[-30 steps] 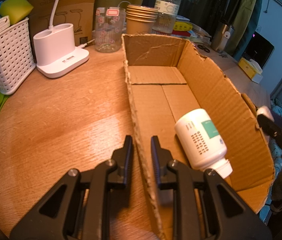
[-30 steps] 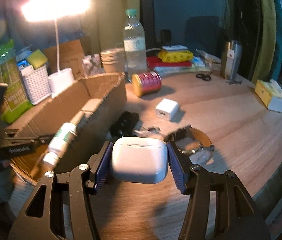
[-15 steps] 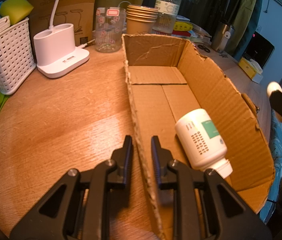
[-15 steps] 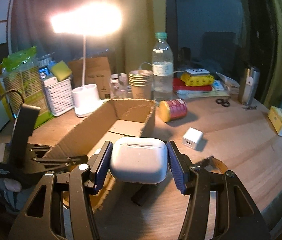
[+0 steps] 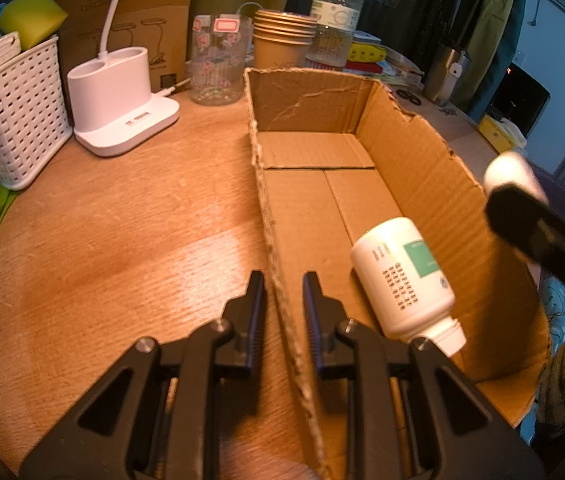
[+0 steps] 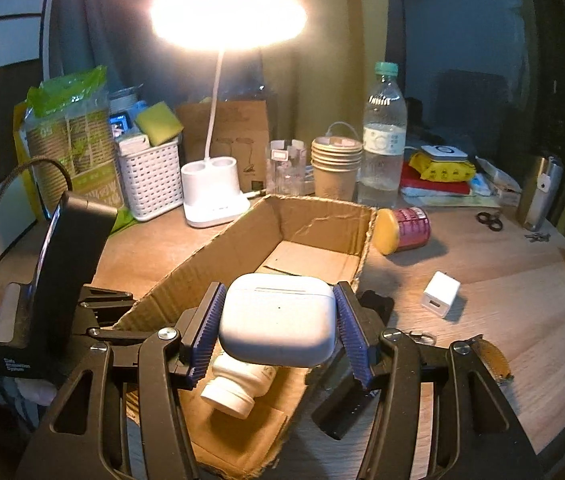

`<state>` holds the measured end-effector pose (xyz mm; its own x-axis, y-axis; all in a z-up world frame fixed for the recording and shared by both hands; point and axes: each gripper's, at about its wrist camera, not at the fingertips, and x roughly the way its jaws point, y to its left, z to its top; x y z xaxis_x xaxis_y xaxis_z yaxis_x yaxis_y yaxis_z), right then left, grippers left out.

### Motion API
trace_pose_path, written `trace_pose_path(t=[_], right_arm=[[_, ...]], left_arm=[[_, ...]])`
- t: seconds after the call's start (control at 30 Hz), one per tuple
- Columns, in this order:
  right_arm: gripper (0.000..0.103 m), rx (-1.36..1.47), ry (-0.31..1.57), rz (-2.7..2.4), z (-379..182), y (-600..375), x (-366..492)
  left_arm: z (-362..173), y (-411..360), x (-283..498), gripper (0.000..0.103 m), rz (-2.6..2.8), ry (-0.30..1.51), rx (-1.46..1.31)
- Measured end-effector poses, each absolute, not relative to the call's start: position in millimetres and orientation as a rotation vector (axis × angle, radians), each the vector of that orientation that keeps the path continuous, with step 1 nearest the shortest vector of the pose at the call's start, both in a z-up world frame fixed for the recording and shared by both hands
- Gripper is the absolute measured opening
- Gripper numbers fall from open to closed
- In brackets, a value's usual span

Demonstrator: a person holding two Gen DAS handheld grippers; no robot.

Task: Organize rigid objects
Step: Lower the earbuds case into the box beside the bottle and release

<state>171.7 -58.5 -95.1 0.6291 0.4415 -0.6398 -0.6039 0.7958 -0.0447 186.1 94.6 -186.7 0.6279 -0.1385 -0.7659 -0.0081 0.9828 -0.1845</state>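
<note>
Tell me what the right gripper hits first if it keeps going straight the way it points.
Probably the white bottle lying in the cardboard box, right below the earbuds case that the right gripper holds; depth is unclear.

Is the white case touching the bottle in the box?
Cannot tell. In the right wrist view the case, held in the right tool, overlaps the bottle lying in the box; no gap or contact shows.

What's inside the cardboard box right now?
One white bottle lies on its side in the box; the rest of the floor looks bare. The near corner under the left gripper is hidden.
</note>
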Motion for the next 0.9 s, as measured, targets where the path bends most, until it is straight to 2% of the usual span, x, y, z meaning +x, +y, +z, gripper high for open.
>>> trace_pose_path(t=[0.5, 0.63, 0.9], right_arm=[[0.058, -0.311, 0.700, 0.591, -113.8, -50.1, 173.5], [0.064, -0.305, 0.690, 0.580, -110.9, -52.1, 173.5], [0.064, -0.287, 0.678, 0.571, -106.3, -57.3, 172.7]], left_arm=[[-186.7, 94.7, 186.2, 0.021, -0.075, 0.890, -0.177], [-186.7, 95.0, 186.0, 0.021, -0.076, 0.890, -0.174], [-185.9, 97.1, 185.6, 0.021, -0.074, 0.890, -0.177]])
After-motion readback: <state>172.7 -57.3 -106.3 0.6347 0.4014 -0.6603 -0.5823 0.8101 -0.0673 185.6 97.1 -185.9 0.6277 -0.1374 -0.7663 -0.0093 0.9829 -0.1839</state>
